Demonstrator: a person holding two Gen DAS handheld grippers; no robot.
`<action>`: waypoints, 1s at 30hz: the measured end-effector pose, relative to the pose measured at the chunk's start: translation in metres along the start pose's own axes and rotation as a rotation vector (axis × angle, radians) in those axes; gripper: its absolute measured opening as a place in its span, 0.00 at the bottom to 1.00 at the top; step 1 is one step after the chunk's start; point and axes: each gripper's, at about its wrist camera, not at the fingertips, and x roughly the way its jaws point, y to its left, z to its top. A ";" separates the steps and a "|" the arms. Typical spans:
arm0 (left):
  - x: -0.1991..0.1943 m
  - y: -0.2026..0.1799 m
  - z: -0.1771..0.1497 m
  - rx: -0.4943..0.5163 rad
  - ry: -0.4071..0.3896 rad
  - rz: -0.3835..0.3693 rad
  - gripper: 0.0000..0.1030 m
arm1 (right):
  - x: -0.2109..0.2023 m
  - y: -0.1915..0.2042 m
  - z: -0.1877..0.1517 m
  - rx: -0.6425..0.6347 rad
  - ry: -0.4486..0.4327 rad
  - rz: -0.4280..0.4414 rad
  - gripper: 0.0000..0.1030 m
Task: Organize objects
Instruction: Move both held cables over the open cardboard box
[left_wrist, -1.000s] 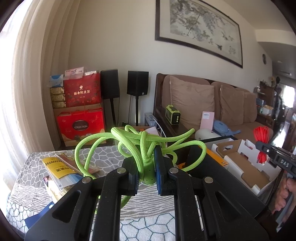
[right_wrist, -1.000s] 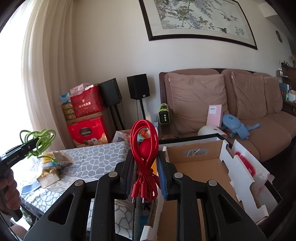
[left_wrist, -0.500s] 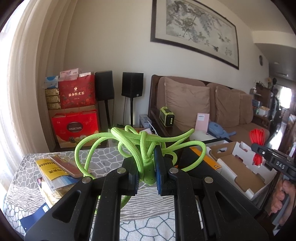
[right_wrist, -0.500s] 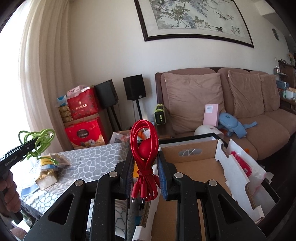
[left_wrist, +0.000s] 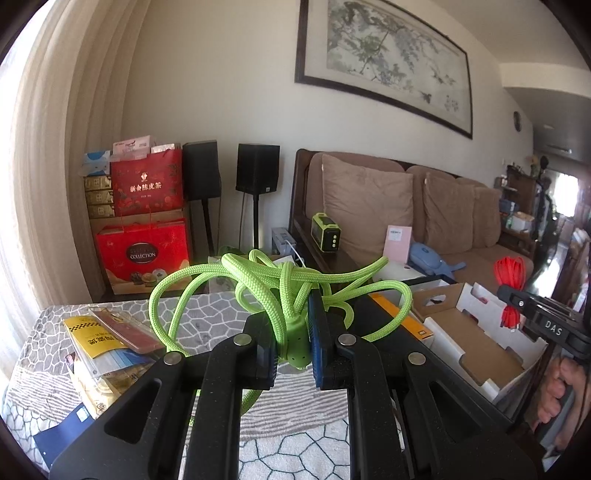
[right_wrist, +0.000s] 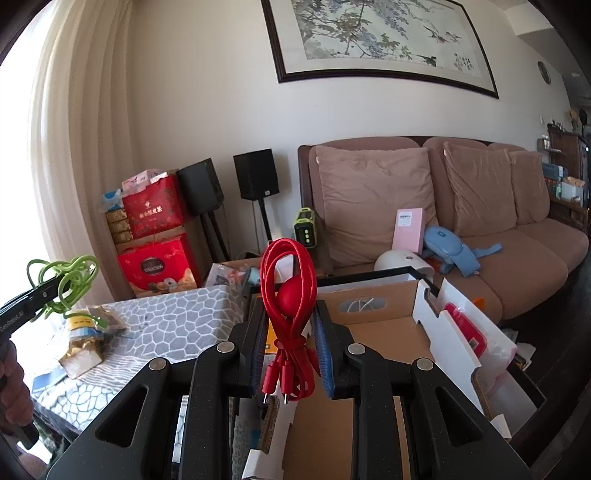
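Observation:
My left gripper (left_wrist: 293, 332) is shut on a bundle of lime-green braided cable (left_wrist: 258, 284), held in the air above the grey patterned table (left_wrist: 207, 310). My right gripper (right_wrist: 290, 332) is shut on a coiled red cable (right_wrist: 288, 280), held above the open cardboard box (right_wrist: 369, 332). In the right wrist view the left gripper with the green cable (right_wrist: 66, 277) is at the far left. In the left wrist view the right gripper with the red cable (left_wrist: 511, 273) is at the far right, over the box (left_wrist: 476, 339).
Snack packets and booklets (left_wrist: 99, 343) lie on the table's left side. A black and orange box (left_wrist: 402, 321) lies beside the cardboard box. A brown sofa (right_wrist: 480, 221), speakers (left_wrist: 258, 170) and red gift boxes (left_wrist: 144, 254) stand behind.
Both grippers have drifted slightly, each keeping its cable; the scene has shifted a little lower and left in both views. The grips have not changed.

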 end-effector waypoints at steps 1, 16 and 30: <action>0.000 -0.001 0.000 0.001 0.001 -0.001 0.12 | 0.000 0.000 0.000 -0.002 0.000 -0.004 0.23; 0.004 -0.008 0.000 0.005 0.004 -0.018 0.12 | 0.001 -0.013 0.001 0.010 0.006 -0.052 0.23; 0.009 -0.024 0.003 0.025 0.004 -0.041 0.12 | -0.003 -0.032 0.002 0.049 0.002 -0.080 0.23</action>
